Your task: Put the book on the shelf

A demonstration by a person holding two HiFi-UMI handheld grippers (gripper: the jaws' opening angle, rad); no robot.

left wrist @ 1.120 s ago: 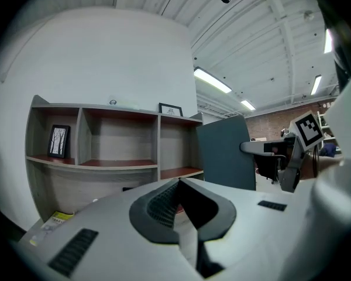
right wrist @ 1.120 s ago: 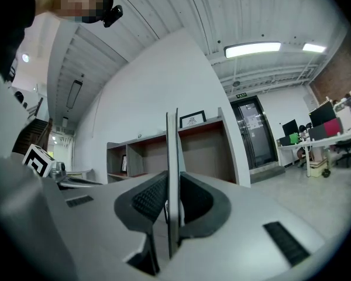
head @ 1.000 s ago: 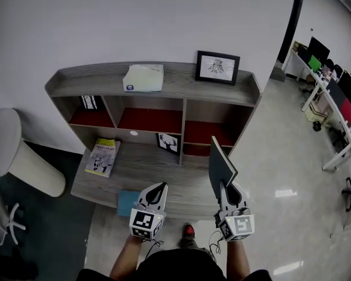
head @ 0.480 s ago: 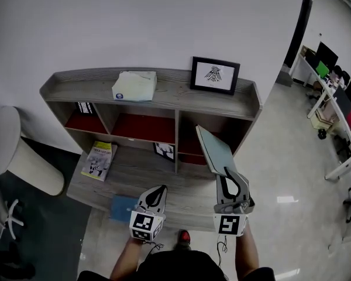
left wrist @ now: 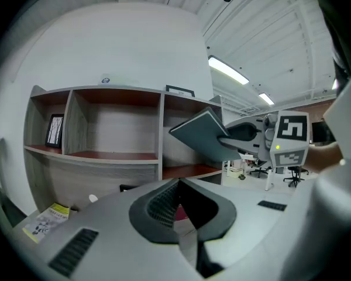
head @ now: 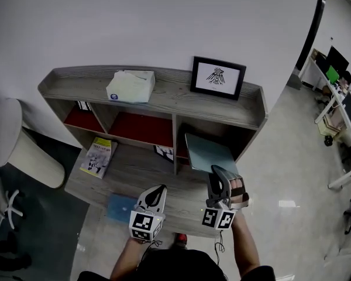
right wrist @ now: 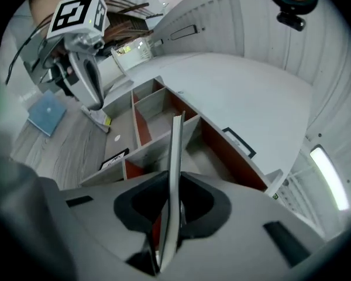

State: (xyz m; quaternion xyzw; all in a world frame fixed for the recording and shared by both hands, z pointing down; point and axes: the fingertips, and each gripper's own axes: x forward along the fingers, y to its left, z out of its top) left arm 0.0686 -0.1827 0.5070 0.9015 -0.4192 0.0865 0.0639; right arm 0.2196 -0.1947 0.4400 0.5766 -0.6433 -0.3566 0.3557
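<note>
- Since a second ago the book [head: 207,152] has gone from standing nearly edge-on above the tabletop [head: 134,171] to lying tilted and flatter, and it has been carried forward to the mouth of the shelf's right compartment [head: 247,138].
- My right tool [head: 218,180] is pinching the book by its near edge. In the right gripper view the cover runs as a thin strip straight up between the jaws, aimed at that opening.
- My left tool [head: 157,193] hangs low in front of the tabletop with its jaws pressed together and nothing between them. It has barely moved over the same second.
- I judge the approach nearly done: the book is lined up with the compartment but still in the air, not yet resting on any board.
- The shelf [head: 164,101] carries a tissue box [head: 130,86] and a framed picture [head: 218,78] on its top board.
- The left compartment [head: 85,117] has dark upright binders [head: 82,105] at the back.
- The middle compartment [head: 143,129] shows only its red floor.
- I see only a dark wall of the right one from the head view, since the book covers most of it. The left gripper view shows its red floor bare.
- On the tabletop lie a magazine [head: 98,156] and a small picture frame [head: 164,152] leaning by the divider.
</note>
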